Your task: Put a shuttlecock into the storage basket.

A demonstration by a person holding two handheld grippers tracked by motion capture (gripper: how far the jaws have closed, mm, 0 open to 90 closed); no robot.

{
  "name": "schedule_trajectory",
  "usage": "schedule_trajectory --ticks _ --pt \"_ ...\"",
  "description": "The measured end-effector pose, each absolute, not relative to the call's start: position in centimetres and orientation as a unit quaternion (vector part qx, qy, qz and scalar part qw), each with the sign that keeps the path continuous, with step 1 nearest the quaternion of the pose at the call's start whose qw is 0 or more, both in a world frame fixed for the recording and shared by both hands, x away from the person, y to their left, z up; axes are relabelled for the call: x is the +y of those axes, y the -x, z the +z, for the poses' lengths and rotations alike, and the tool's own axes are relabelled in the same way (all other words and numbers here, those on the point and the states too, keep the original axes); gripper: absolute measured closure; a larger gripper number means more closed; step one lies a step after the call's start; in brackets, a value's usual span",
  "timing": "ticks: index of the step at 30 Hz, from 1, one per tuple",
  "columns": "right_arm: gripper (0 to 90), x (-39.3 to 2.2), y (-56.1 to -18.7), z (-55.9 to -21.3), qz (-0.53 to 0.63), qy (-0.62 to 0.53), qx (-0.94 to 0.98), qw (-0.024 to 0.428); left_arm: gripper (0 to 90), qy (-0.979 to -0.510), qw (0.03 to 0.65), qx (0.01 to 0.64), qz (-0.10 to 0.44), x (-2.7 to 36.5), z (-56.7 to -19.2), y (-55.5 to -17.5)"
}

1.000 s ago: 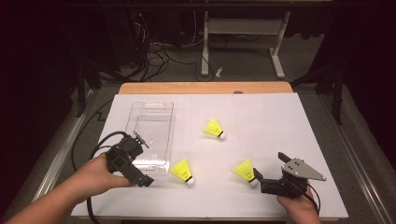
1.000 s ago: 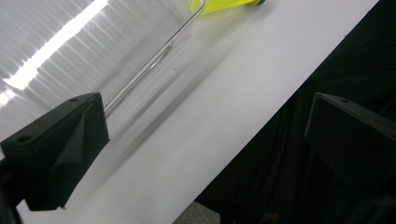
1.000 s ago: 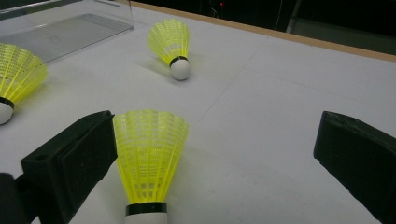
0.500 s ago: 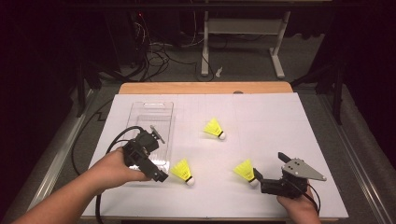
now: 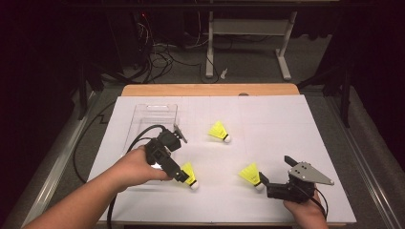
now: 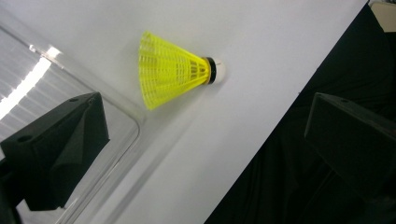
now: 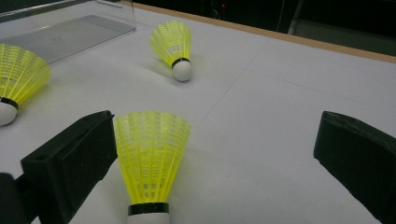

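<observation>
White paper (image 5: pixel 267 119) is covering the table; a yellow shuttlecock (image 5: pixel 189 174) is lying beside the clear tray (image 5: pixel 152 114), the left gripper (image 5: pixel 184 177) hovering spread over it; the right gripper (image 5: pixel 265 182) is resting spread around a second shuttlecock (image 5: pixel 251 174).
</observation>
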State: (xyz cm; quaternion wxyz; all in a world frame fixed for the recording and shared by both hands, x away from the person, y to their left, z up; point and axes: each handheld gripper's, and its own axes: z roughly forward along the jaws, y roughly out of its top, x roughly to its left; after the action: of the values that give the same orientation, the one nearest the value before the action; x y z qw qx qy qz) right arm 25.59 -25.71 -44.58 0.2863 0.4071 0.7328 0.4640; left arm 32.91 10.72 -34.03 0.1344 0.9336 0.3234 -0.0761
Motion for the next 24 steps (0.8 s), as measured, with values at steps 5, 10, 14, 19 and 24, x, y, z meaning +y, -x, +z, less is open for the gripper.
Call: schedule_trajectory --ticks 5,10,14,19,24 --pt "0.1 -25.7 -25.6 -44.5 0.465 -0.407 0.732 0.287 0.7 -0.935 0.133 0.319 -0.083 9.7 -34.3 -33.4" --pt "0.1 -25.7 -25.6 -44.5 0.466 -0.407 0.732 0.286 0.7 -0.936 0.13 0.316 -0.084 8.8 -34.6 -33.9" --pt "0.0 -25.7 -25.6 -44.5 0.466 -0.407 0.732 0.286 0.7 -0.935 0.128 0.32 -0.086 8.3 -35.0 -34.5" --pt "0.1 -25.7 -25.5 -44.5 0.467 -0.406 0.732 0.285 1.8 -0.936 0.117 0.323 -0.084 7.8 -36.0 -35.3" --pt "0.1 -25.8 -25.5 -44.5 0.467 -0.406 0.732 0.284 7.6 -0.937 0.109 0.321 -0.086 7.4 -36.7 -35.8"
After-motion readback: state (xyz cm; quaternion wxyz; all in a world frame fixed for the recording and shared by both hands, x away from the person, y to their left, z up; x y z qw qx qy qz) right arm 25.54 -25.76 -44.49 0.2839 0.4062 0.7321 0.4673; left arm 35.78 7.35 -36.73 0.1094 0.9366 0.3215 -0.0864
